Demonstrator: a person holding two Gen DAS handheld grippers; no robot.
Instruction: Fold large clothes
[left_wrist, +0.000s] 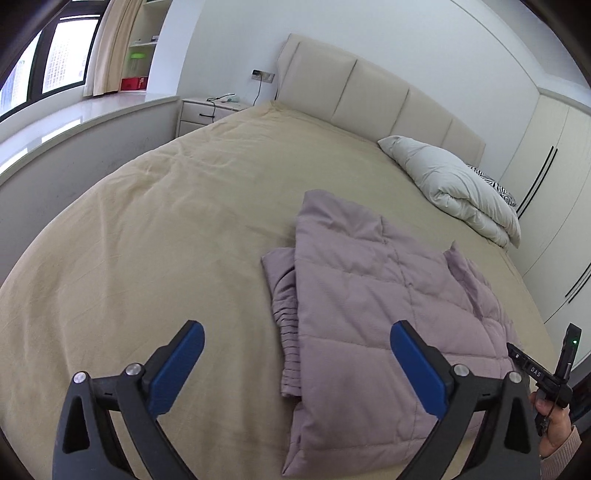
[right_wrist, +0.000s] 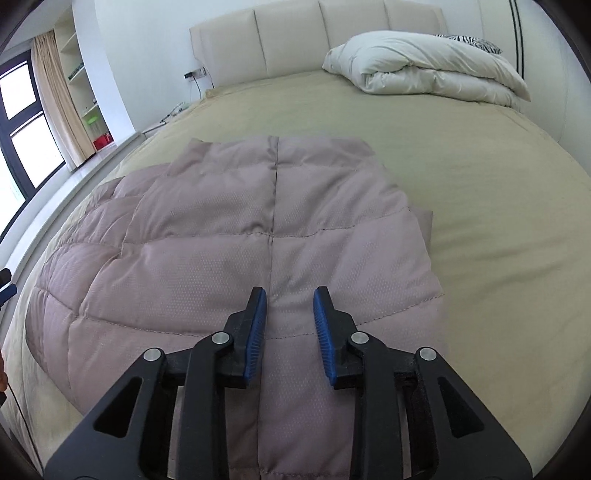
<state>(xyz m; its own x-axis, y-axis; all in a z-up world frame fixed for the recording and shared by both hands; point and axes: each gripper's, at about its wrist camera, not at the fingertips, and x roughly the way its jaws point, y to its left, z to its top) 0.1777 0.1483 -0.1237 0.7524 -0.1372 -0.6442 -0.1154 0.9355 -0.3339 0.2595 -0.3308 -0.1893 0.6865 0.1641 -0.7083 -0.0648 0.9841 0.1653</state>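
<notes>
Here a mauve quilted jacket (right_wrist: 236, 236) lies folded on the tan bed cover (left_wrist: 147, 229), near the foot of the bed and well apart from the padded headboard (left_wrist: 369, 96). One ribbed cuff (left_wrist: 288, 332) sticks out from under the jacket's left edge. The left gripper (left_wrist: 297, 354) hangs above the jacket's near left edge with its blue pads far apart and nothing between them. The right gripper (right_wrist: 289, 314) hovers over the jacket's middle seam, its pads parted a little and clamped on nothing. A folded white duvet (right_wrist: 428, 66) rests against the headboard, far from the jacket. A hand (left_wrist: 554, 421) shows at the jacket's right side, gripping a black handle.
</notes>
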